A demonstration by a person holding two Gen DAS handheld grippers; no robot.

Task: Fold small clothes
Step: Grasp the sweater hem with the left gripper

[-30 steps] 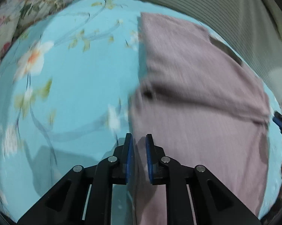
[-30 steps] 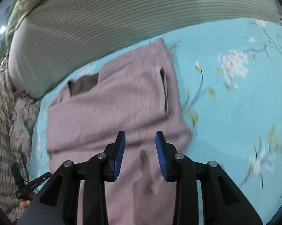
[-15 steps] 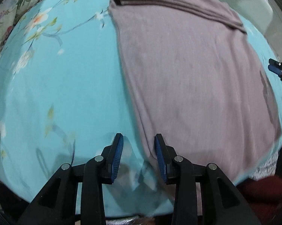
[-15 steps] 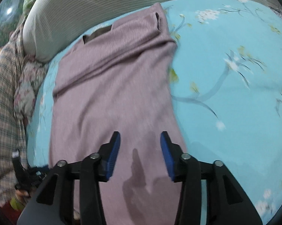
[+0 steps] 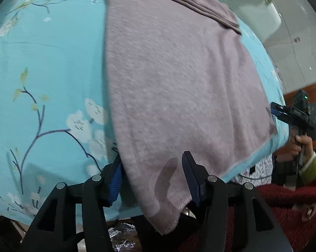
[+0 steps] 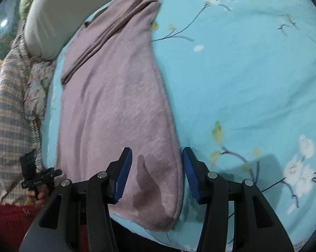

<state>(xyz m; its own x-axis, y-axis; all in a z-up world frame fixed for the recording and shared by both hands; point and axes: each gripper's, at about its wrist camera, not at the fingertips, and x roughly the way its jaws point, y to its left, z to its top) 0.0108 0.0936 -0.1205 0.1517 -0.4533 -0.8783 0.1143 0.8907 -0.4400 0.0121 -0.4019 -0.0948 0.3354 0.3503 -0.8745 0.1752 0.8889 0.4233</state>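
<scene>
The mauve garment [image 5: 179, 88] lies flat on the floral blue bedsheet [image 5: 42, 73], its long axis running away from me toward twelve o'clock, with a folded band at the far end and the near hem draped over the bed's edge; that hem is what I judge the next move turns on, since both near corners sit right at my tools. From my left gripper [image 5: 151, 178] the cloth's near left corner hangs between the jaws, spreading up toward one o'clock; the jaws stand wide and grip nothing, though the left pad looks to be just touching the cloth's edge. From my right gripper [image 6: 157, 174] the garment [image 6: 116, 105] runs off toward eleven o'clock, its near right corner sitting between the wide-spread jaws; nothing is pinched there either. Both arms seem equally near, one per corner; I would close on each corner, then carry the hem toward twelve o'clock.
</scene>
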